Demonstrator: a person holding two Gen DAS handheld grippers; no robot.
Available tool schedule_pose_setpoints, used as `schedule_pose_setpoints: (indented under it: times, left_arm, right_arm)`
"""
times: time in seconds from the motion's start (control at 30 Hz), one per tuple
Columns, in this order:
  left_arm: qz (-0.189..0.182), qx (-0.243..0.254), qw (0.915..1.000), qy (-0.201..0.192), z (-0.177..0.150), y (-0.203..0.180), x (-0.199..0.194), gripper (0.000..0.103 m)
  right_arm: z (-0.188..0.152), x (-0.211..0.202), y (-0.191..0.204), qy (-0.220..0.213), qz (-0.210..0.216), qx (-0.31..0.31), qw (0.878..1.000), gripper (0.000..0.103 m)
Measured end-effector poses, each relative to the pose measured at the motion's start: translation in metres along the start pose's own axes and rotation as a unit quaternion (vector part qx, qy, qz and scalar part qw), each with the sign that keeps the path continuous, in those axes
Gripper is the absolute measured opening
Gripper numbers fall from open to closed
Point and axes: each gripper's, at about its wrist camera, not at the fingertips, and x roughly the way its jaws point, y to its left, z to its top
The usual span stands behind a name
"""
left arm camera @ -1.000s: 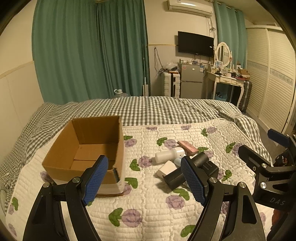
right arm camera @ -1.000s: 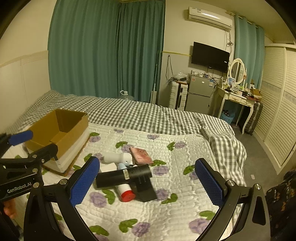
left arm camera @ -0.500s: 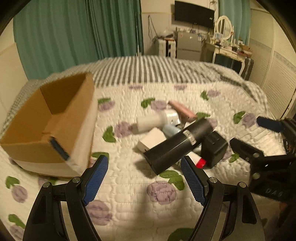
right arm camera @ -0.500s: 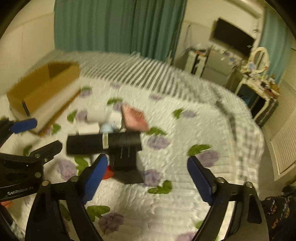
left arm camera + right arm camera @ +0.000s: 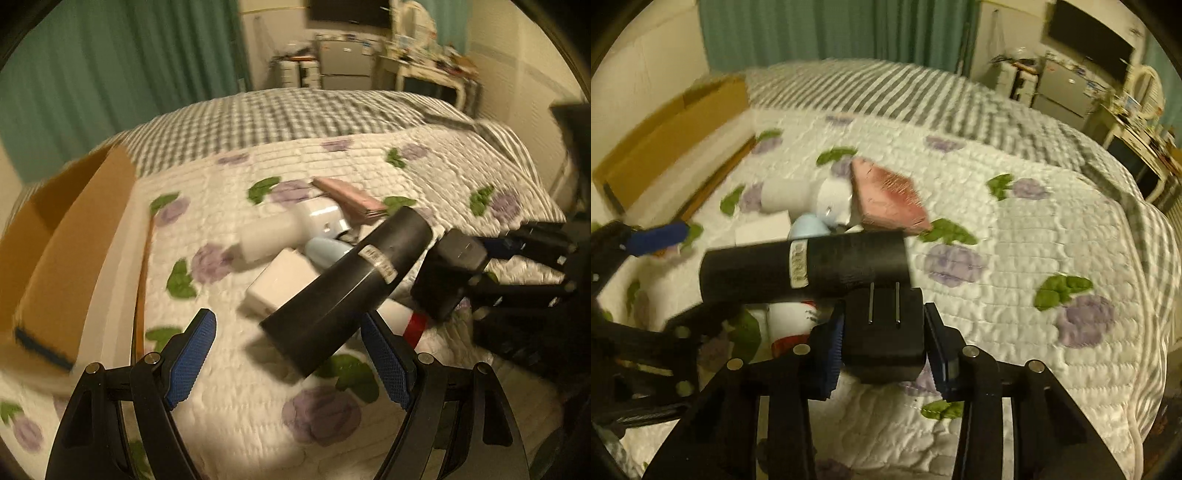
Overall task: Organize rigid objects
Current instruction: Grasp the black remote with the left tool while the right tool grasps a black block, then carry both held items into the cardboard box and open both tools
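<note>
A pile of objects lies on the quilted bed: a black cylinder (image 5: 351, 284) (image 5: 805, 267), a black plug adapter (image 5: 884, 328) (image 5: 448, 273), a white bottle (image 5: 291, 229), a white block (image 5: 280, 282), a pink case (image 5: 886, 201) and a red-capped white tube (image 5: 790, 321). My right gripper (image 5: 884, 347) has its jaws closed against both sides of the black adapter. My left gripper (image 5: 288, 356) is open just in front of the black cylinder's near end. An open cardboard box (image 5: 62, 236) stands at the left.
The checked blanket (image 5: 280, 114) covers the far half of the bed. Green curtains, a fridge, a TV and a dressing table stand behind. The bed's right edge (image 5: 1152, 332) drops off beyond the quilt.
Both grippers have moved down and forward to the pile. The right gripper's jaws have closed from wide open onto the black adapter. The left gripper stays open.
</note>
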Motion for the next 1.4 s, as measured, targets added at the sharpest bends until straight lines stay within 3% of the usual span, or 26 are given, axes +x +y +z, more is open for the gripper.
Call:
schedule_pose_setpoints:
  times: [0.17, 0.33, 0.4, 0.47, 0.6, 0.8, 1.07, 1.1, 1.17, 1.2, 1.4]
  left_arm:
    - [-0.018, 0.061, 0.9979, -0.014, 0.018, -0.017, 0.011, 0.081]
    - [-0.071, 0.071, 0.9948, 0.017, 0.027, -0.032, 0.034, 0.08]
    - [-0.083, 0.076, 0.9933, 0.026, 0.025, -0.038, 0.039, 0.06]
    - [-0.079, 0.08, 0.9933, 0.026, 0.023, -0.042, 0.038, 0.051]
    - [-0.082, 0.08, 0.993, 0.028, 0.023, -0.042, 0.032, 0.046]
    - [-0.084, 0.068, 0.9941, 0.01, 0.021, -0.03, 0.0, 0.04]
    - [-0.081, 0.052, 0.9952, 0.018, 0.012, -0.006, -0.033, 0.038]
    - [-0.085, 0.045, 0.9952, 0.017, 0.01, -0.002, -0.038, 0.037]
    - [-0.088, 0.032, 0.9955, 0.014, 0.008, 0.006, -0.047, 0.022]
    - [-0.09, 0.024, 0.9956, 0.014, 0.008, 0.011, -0.053, 0.02]
    - [-0.097, -0.003, 0.9952, -0.014, 0.015, 0.043, -0.091, 0.018]
  right_arm:
    - [-0.006, -0.023, -0.031, -0.037, -0.011, 0.071, 0.997, 0.038]
    - [-0.01, -0.027, -0.043, -0.04, -0.003, 0.097, 0.995, 0.038]
    - [-0.01, -0.025, -0.042, -0.04, -0.004, 0.094, 0.995, 0.038]
    - [-0.01, -0.024, -0.041, -0.039, -0.004, 0.091, 0.995, 0.038]
    - [-0.011, -0.026, -0.038, -0.043, -0.007, 0.085, 0.995, 0.038]
    - [-0.014, -0.046, -0.028, -0.061, -0.021, 0.068, 0.996, 0.038]
    - [-0.015, -0.086, -0.003, -0.077, -0.022, 0.065, 0.995, 0.038]
    - [-0.014, -0.09, 0.001, -0.079, -0.021, 0.062, 0.995, 0.038]
    - [-0.01, -0.102, 0.012, -0.085, -0.022, 0.053, 0.995, 0.038]
    - [-0.008, -0.106, 0.016, -0.087, -0.022, 0.05, 0.995, 0.038]
    - [0.014, -0.141, 0.052, -0.111, -0.027, 0.025, 0.993, 0.038]
